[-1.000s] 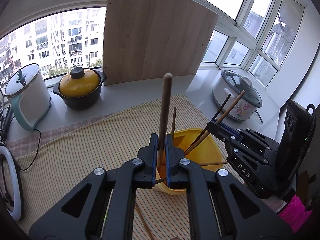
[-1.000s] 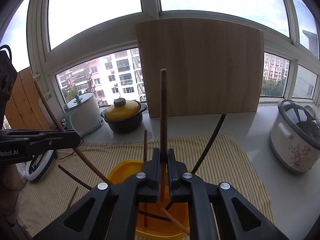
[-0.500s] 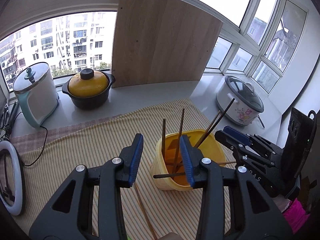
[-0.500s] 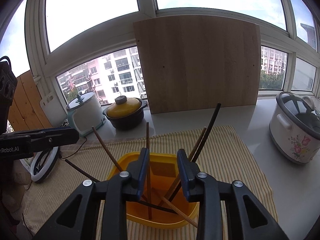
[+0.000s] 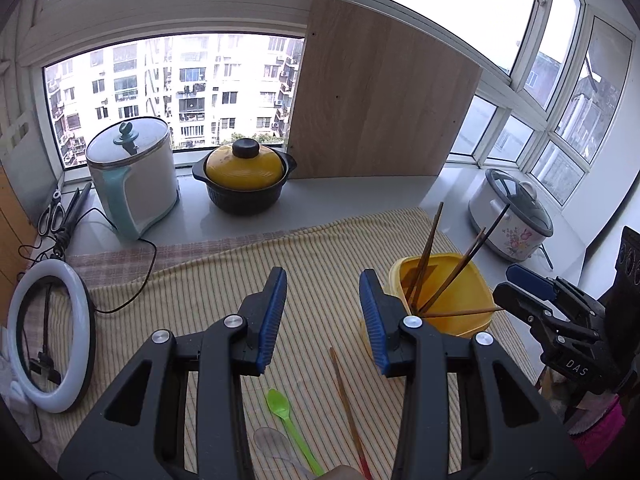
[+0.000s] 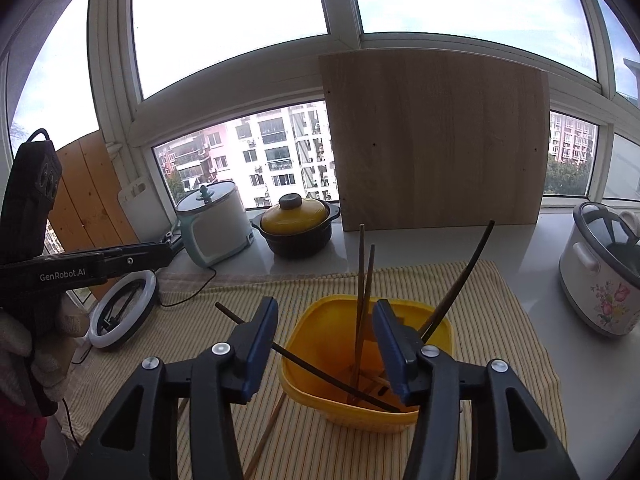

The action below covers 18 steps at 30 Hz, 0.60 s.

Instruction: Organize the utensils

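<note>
A yellow tub [image 5: 444, 292] [image 6: 316, 328] stands on the striped cloth and holds several brown and black chopsticks [image 6: 362, 292] that lean out of it. My left gripper [image 5: 323, 316] is open and empty, above the cloth left of the tub. My right gripper [image 6: 325, 344] is open and empty, just in front of and above the tub; it also shows at the right of the left wrist view [image 5: 532, 292]. A loose wooden chopstick [image 5: 346, 396], a green plastic spoon [image 5: 286, 412] and a clear spoon [image 5: 272, 440] lie on the cloth below my left gripper.
A white kettle [image 5: 132, 176], a yellow-lidded black pot [image 5: 244, 180] and a leaning wooden board [image 5: 380, 92] stand along the window sill. A floral rice cooker [image 5: 512, 220] is at the right. A ring light [image 5: 48, 336] lies at the left.
Both grippers held chopsticks upright over the tub, then opened and dropped them in. Both have since drawn back, the left one moving left of the tub.
</note>
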{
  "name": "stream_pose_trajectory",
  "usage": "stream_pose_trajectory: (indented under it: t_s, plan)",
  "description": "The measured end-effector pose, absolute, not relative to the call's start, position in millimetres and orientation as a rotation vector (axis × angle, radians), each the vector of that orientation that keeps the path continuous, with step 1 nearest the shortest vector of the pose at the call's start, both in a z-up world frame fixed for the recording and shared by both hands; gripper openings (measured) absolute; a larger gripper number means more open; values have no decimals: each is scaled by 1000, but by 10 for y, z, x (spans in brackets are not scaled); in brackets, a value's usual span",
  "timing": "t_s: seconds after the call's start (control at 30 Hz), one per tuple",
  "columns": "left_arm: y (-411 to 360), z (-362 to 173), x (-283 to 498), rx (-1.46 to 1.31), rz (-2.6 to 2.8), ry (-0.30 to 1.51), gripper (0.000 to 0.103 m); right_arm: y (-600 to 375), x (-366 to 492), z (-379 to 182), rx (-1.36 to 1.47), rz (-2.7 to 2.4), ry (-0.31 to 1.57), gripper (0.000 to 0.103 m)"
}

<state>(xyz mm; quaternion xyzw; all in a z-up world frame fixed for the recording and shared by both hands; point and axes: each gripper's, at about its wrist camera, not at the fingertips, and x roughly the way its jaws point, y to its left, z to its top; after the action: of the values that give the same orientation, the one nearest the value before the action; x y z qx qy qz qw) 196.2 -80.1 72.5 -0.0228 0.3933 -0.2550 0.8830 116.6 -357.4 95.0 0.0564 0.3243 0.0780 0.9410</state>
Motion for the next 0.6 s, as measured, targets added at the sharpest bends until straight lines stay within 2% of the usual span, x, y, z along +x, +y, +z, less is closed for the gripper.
stream_pose_trajectory:
  t_s: [0.3,0.6]
  plan:
    - [-267,215,1982,-41,-413,914,38,-3163,1004,775,64,278,740,56]
    - [-64,-387,1941,-2,-376,1044,38,-2829,849,339,36,341,862,56]
